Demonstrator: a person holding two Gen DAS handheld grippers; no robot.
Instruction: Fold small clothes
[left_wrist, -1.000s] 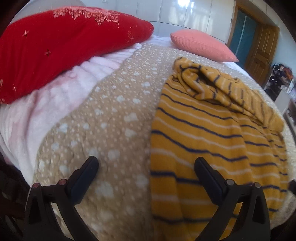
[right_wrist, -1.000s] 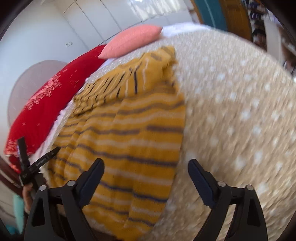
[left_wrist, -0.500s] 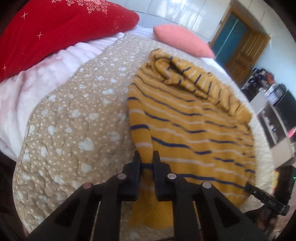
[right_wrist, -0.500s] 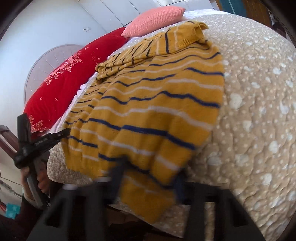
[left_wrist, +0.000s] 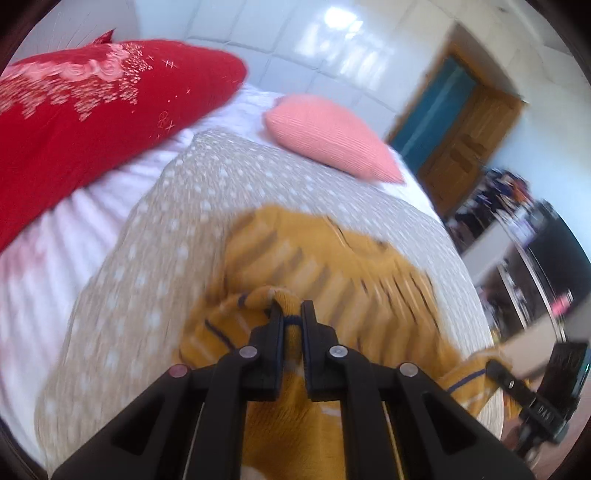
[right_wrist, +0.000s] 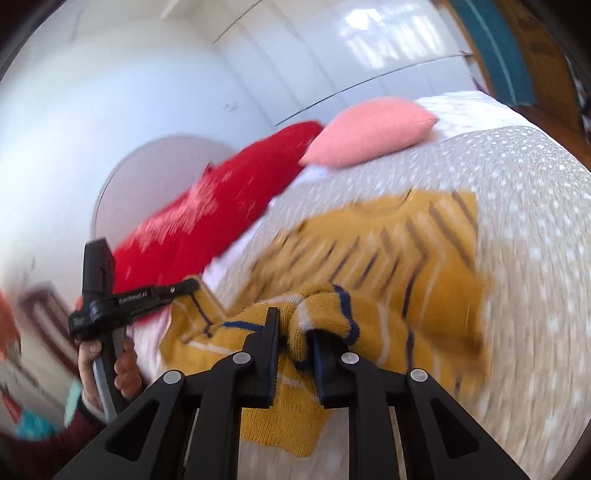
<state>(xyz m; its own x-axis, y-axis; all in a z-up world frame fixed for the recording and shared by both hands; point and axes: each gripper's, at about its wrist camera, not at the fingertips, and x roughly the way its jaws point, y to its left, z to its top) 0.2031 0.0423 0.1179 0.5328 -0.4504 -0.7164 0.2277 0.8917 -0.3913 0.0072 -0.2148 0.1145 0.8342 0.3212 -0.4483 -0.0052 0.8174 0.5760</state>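
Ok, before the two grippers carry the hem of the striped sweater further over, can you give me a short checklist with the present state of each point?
1. Left gripper shut on the striped sweater: ok.
2. Right gripper shut on the sweater's hem: ok.
3. Both hem corners lifted off the dotted quilt: ok.
4. Upper half of the sweater lying flat: cannot tell, blurred.
5. Pink pillow apart from the sweater: ok.
6. Red pillow apart from the sweater: ok.

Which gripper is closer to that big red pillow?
Left. The left gripper grips the sweater on the side facing the red pillow; the right gripper grips its other corner, farther away.
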